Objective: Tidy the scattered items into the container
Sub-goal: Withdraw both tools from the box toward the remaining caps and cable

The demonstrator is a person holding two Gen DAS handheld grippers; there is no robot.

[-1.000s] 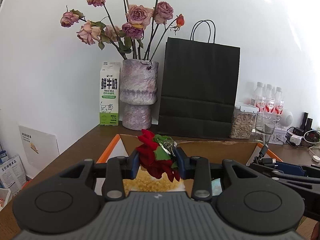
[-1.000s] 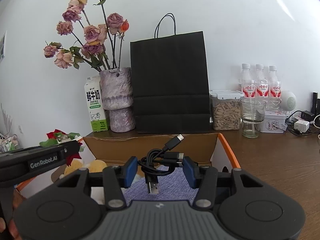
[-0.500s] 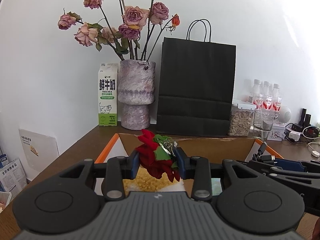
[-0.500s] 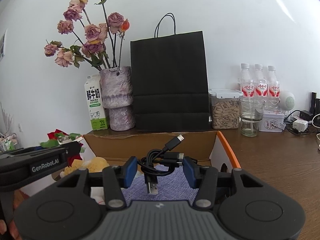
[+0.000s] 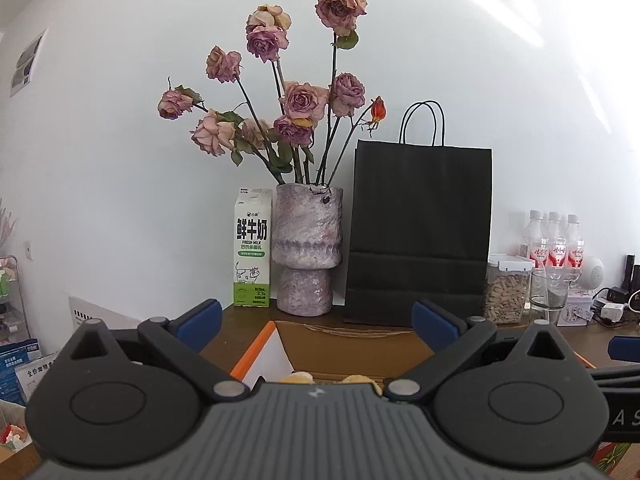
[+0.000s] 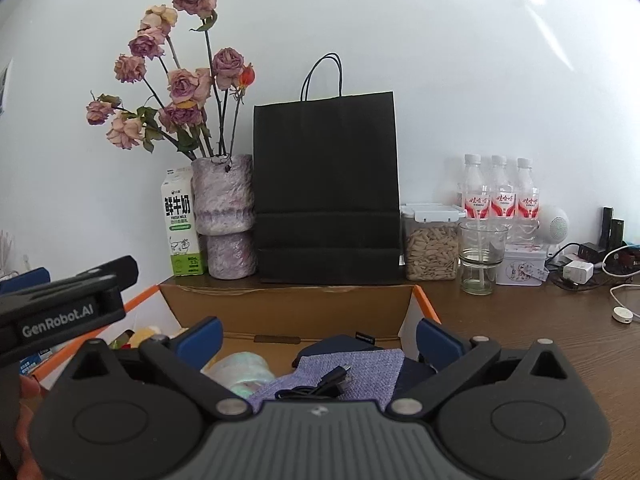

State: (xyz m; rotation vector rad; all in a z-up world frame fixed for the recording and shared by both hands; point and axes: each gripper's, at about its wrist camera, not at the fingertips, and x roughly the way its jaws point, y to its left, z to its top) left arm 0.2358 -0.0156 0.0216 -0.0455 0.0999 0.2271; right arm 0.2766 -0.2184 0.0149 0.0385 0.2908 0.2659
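My left gripper (image 5: 316,318) hangs over the open cardboard box (image 5: 360,346) with its orange-edged flaps. Its jaws are opening, stand wide, and have nothing between them. Yellow plush tops (image 5: 298,378) peek out just below it. My right gripper (image 6: 318,336) is over the same box (image 6: 288,306). Its jaws are also opening, wide apart and empty. Beneath them a black USB cable (image 6: 320,386) lies loose on a purple-grey fabric pouch (image 6: 368,362) inside the box. One finger (image 6: 80,280) of the left gripper shows at the left of the right wrist view.
Behind the box stand a milk carton (image 5: 252,252), a vase of dried roses (image 5: 306,248) and a black paper bag (image 5: 420,232). To the right are a seed jar (image 6: 432,242), a glass (image 6: 482,256), bottles (image 6: 500,196) and chargers with cables (image 6: 580,270). A person's hand (image 6: 28,394) is at the lower left.
Both grippers have opened wide. The red flower item has left the left jaws and is out of sight. The cable has dropped from the right jaws onto the fabric. The left view has tilted upward.
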